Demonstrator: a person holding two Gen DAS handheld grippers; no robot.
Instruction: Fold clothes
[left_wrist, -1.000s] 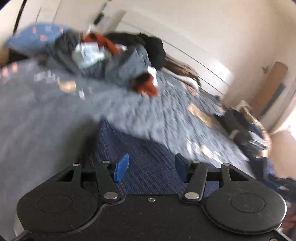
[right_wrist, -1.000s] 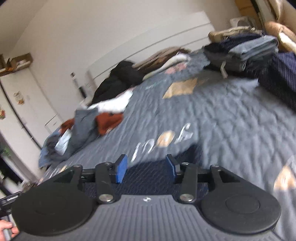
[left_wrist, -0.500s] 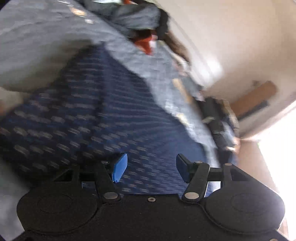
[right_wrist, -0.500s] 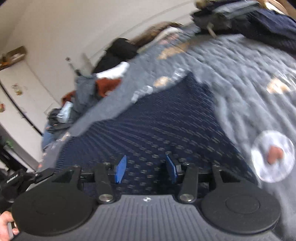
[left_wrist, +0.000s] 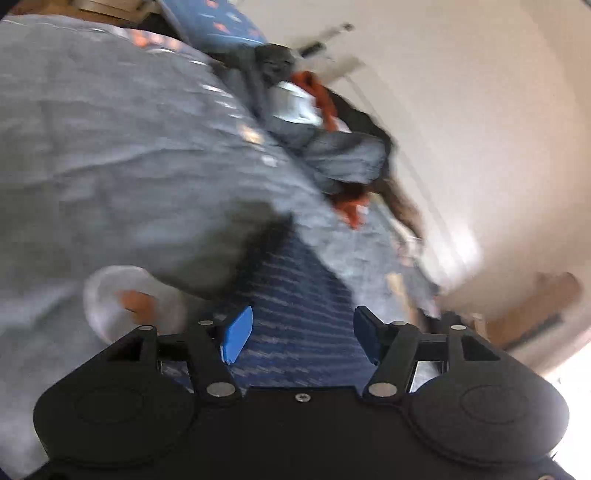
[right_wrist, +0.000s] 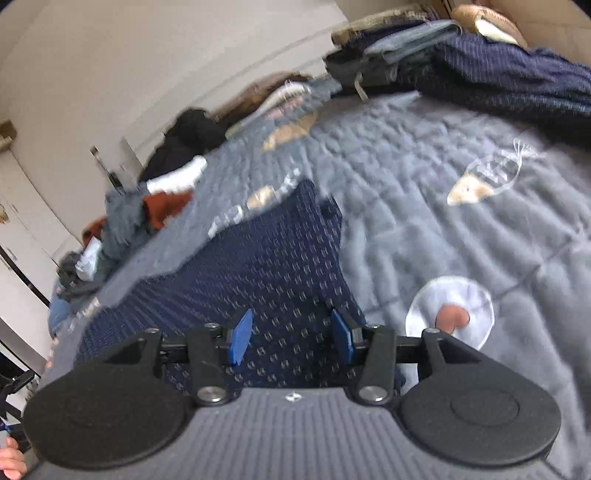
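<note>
Navy knit with a small pale repeat — the garment (right_wrist: 280, 258) lies spread on the bed, directly under both claws. It looks soft and light, a thing that will drape and bunch rather than hold a crease, so the sensible hold is a pinch at a hem or corner, not the middle of the cloth. From the right wrist view its far corner (right_wrist: 314, 188) rises to a point toward the pile of clothes, and that edge seems the easiest to catch.

Left claw (left_wrist: 299, 334): its blue pads stand apart and are opening, the fabric below them, not pinched. Right claw (right_wrist: 291, 336): pads also apart, hovering over the cloth with nothing gripped.

Underneath is a grey quilted bedspread (right_wrist: 424, 184) with printed motifs — a soft, yielding surface on which the garment may drag. An unfolded heap (right_wrist: 122, 221) of grey, rust and white clothes sits at the far side, and a stack of folded dark items (right_wrist: 480, 66) lies at the bed's other end. Pale walls surround the bed; the left view is badly blurred.
</note>
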